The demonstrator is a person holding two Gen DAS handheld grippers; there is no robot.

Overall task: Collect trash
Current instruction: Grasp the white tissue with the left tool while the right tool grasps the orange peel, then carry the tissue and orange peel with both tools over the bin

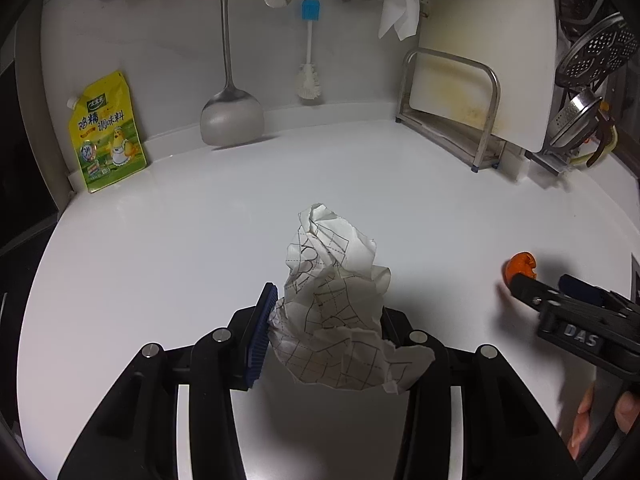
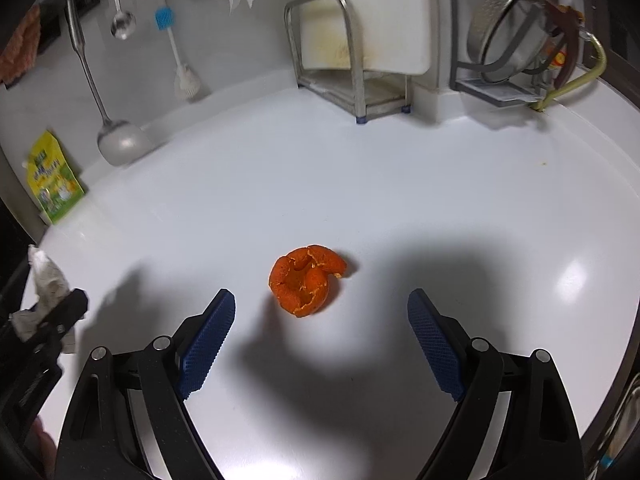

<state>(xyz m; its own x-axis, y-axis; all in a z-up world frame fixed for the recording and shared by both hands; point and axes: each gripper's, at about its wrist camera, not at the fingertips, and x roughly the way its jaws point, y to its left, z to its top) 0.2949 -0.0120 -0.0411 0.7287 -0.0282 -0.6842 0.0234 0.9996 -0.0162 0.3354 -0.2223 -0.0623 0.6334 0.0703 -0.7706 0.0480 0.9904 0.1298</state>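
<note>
Trash here is two pieces on the white tabletop: a crumpled paper printed with a grid, and an orange peel.

The paper is the larger worry. The left gripper pinches it near its lower folds, and most of the wad sticks up and forward past the pads, with a loose flap hanging over the right finger. Only the blue left pad shows; the other is hidden behind the sheet, so how much paper is really caught cannot be told. Crumpled paper gives under pressure, so I judge it could slide out or unfold if the hand swings quickly, and drop back onto the tabletop.

The peel lies curled and open-topped just ahead of the right gripper, whose jaws stand wide apart with nothing between them. It sits slightly left of centre. If the jaws close from this offset, one pad may meet the peel first and push it along the glossy surface instead of trapping it. A hard squeeze could also split the thin curled rim.

Smallest risk: the two grippers are near each other and could bump.
</note>
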